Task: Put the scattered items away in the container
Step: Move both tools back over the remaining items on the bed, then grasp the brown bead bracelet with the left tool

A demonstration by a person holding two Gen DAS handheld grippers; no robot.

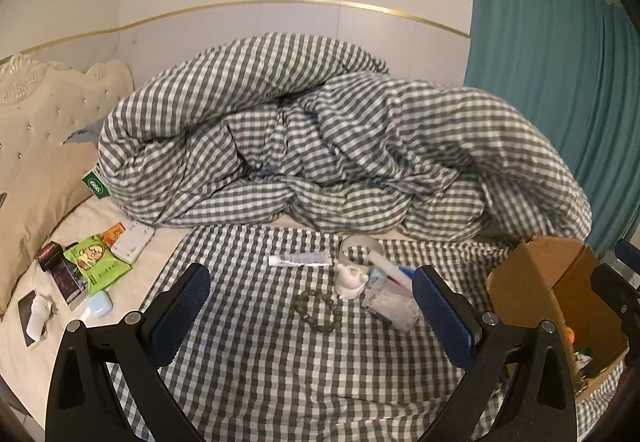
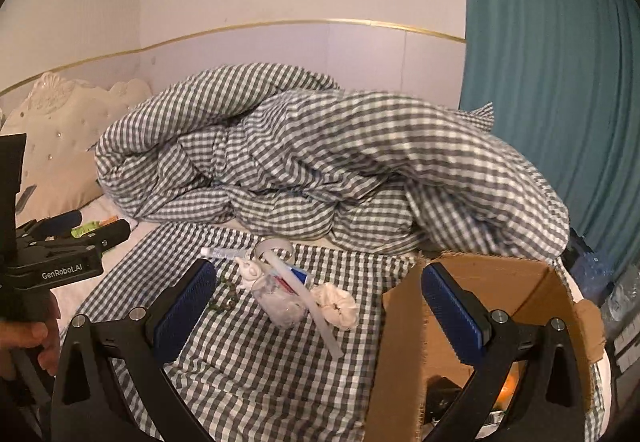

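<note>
Both the left gripper (image 1: 311, 306) and the right gripper (image 2: 318, 300) have black frames, 2 blue textured pads and silver screws behind them; white "GenRobot.AI" lettering marks the left body.

Grey/wht gingham duvet (image 1: 320, 146) & cloth (image 1: 280, 354); teal curtain (image 1: 560, 82) upper right; brown cardboard box (image 2: 500, 282); green snack pkt (image 1: 96, 262) at left; blue-padded fingers (image 1: 180, 314); cream headboard (image 1: 44, 98).

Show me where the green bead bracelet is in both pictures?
Left wrist: the bead bracelet lies in the middle, on the checked cloth.
Right wrist: left of middle, partly hidden behind the right tool's left finger.
Shared landmark: the white figurine just beyond it.
</note>
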